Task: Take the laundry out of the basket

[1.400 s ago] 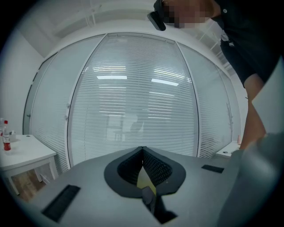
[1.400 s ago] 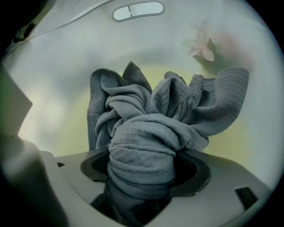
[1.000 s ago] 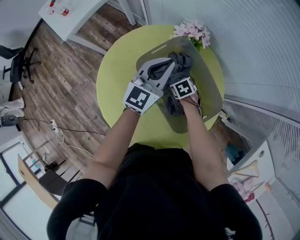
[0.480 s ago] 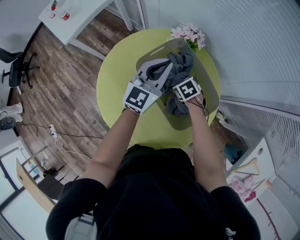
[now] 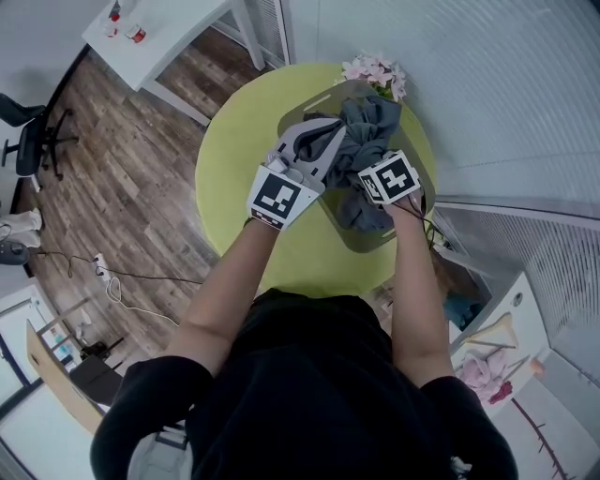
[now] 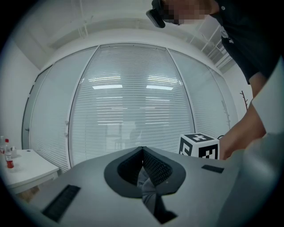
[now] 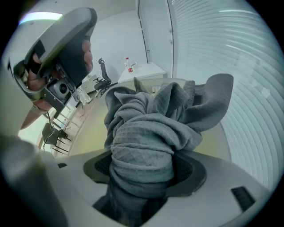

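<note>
A grey cloth [image 5: 367,122] is bunched up over the grey basket [image 5: 419,155], which stands on the round green table [image 5: 234,150]. My right gripper [image 5: 370,167] is shut on a thick wad of the cloth [image 7: 146,128], which fills the gap between its jaws [image 7: 142,173]. My left gripper [image 5: 328,141] sits just left of it over the basket, pointing upward. Its jaws [image 6: 143,153] pinch a thin fold of the cloth [image 6: 148,195]. The inside of the basket is mostly hidden by cloth and grippers.
Pink flowers [image 5: 375,70] stand at the table's far edge behind the basket. A white side table with bottles [image 5: 141,28] and an office chair [image 5: 33,131] are off to the left on the wood floor. Blinds [image 5: 525,94] run along the right.
My right gripper has moved to the right with the cloth, and the cloth now rises and spreads more toward the basket's far right. The left gripper has barely moved.
</note>
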{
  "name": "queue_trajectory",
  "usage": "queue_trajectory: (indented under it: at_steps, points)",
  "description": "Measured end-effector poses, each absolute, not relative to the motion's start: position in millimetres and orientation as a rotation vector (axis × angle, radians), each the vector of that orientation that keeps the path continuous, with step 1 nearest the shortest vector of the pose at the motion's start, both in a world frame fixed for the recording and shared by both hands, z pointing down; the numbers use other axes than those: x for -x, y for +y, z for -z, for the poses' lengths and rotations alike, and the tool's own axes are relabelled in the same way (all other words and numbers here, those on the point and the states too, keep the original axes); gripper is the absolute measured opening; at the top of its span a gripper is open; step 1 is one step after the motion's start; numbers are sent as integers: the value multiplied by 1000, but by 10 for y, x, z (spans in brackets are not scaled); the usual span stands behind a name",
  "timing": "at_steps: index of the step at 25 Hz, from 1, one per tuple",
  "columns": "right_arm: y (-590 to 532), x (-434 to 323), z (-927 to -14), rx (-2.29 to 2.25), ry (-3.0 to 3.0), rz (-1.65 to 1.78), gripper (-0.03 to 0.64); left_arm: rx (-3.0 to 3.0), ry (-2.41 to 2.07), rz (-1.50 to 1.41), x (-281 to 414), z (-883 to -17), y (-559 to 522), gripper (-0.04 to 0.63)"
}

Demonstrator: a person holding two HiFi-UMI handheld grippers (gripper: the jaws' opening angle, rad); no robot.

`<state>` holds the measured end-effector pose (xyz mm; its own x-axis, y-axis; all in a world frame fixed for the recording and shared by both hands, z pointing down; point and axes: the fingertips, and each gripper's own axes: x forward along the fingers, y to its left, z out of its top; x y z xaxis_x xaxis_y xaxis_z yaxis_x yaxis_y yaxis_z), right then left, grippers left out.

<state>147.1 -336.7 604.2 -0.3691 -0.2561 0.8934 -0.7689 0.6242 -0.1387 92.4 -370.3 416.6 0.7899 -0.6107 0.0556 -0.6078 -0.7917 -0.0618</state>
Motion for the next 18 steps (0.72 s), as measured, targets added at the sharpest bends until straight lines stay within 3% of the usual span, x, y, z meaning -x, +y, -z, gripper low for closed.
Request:
queue_trajectory:
  at_steps: [18]
  points:
    - [-3081, -1347, -5454, -803, -1934, -618, 342, 2894, 1024, 67, -755, -3776, -3279, 9]
